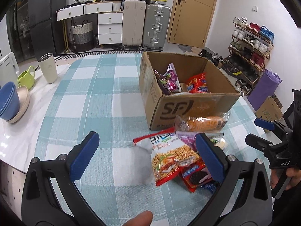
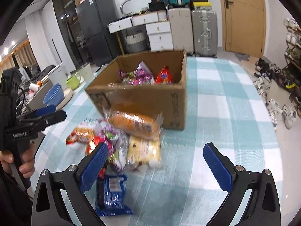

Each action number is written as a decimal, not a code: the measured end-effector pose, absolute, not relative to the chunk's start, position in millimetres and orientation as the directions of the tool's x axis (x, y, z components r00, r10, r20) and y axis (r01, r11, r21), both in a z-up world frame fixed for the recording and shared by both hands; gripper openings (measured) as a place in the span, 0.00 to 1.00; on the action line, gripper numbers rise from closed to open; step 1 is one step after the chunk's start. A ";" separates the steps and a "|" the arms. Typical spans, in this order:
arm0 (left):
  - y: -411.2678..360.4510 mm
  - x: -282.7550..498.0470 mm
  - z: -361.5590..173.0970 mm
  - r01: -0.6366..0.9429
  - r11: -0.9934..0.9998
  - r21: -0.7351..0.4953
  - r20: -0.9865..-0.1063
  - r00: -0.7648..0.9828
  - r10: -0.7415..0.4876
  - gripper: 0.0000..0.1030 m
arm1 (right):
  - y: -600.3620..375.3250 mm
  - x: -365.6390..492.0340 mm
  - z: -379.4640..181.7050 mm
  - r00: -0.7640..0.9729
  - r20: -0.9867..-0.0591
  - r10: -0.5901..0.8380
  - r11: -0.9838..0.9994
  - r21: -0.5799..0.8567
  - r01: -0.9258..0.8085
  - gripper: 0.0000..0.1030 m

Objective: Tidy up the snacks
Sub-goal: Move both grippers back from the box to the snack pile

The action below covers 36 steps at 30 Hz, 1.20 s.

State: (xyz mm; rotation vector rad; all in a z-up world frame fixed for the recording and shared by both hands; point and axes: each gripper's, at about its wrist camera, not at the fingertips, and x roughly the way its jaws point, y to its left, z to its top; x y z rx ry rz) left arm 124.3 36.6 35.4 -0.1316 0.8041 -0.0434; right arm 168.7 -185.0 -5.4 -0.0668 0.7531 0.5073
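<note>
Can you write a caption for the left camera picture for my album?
Open left gripper hovers over a pile of snack packets beside a cardboard box on the checked tablecloth.

Blue bowls nesting beside beige plates, green mug sitting near cream tumbler, suitcases standing by door

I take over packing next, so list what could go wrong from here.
1. The loose snacks overlap in a pile; the open left claw closing on the noodle-stick bag may drag the cookie pack beneath.
2. The bread roll leans against the cardboard box; shifting the box could roll it.
</note>
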 end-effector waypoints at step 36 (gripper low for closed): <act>18.4 83.3 -23.6 -0.025 0.981 -0.190 -0.803 0.579 -0.141 0.99 | -133.8 120.9 -70.2 0.452 -0.775 0.441 0.783 0.086 -0.616 0.81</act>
